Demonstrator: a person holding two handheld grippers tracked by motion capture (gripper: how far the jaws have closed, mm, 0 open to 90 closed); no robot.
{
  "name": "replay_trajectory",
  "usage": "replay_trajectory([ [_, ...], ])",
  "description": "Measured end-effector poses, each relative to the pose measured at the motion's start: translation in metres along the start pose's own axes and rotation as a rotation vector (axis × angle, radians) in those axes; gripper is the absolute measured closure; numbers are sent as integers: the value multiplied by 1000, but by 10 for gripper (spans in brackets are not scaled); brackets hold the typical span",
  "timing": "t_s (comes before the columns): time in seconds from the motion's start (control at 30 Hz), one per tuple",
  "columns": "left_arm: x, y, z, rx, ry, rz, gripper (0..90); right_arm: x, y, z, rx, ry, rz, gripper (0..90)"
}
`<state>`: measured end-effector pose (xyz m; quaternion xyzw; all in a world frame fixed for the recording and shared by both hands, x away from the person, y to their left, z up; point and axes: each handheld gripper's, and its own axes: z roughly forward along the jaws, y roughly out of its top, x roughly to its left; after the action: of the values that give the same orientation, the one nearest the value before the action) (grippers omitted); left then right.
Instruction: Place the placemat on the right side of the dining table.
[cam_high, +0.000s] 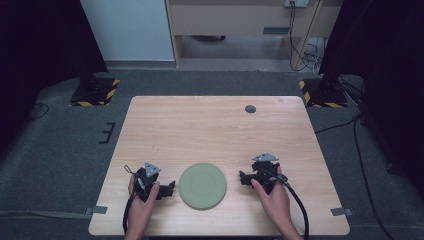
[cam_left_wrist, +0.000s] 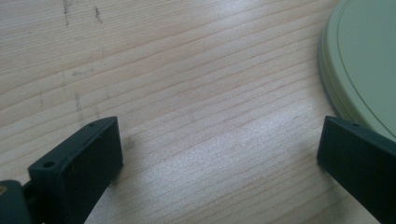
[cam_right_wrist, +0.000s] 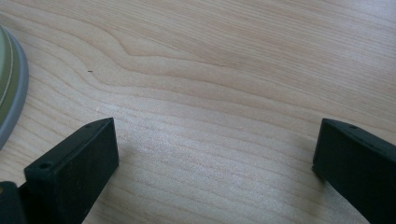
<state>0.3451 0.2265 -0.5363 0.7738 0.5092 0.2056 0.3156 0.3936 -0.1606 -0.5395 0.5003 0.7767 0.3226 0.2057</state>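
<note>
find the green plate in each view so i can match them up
High view: the green plate lies low and centre on the table, between the two grippers.
Left gripper view: its rim takes the right edge, just past the right-hand jaw.
Right gripper view: a sliver of its rim shows at the left edge.
Shared landmark: the pale wood grain of the table.

Even overhead light falls on the pale wooden table (cam_high: 215, 125) in the high view, while the room's left and right edges sink into near-black. That picture is soft and low in detail. A broad, milky sheen lies across the wood grain in both gripper views, brightest between the black jaws, which throw short, faint shadows onto the boards. The green plate (cam_left_wrist: 369, 60) at the frame edge in the left gripper view is slightly blurred, its rim curve stretched.
</note>
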Motion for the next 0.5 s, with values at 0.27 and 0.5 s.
replay_trajectory([
  [0.27, -3, -1, -1, 0, 6, -8, 0, 4, 1, 1, 2, 28, -23, 4],
  [0.5, -5, -4, -7, -16, -43, 36, 32, 6, -1, -7, -9, 132, -119, 92],
])
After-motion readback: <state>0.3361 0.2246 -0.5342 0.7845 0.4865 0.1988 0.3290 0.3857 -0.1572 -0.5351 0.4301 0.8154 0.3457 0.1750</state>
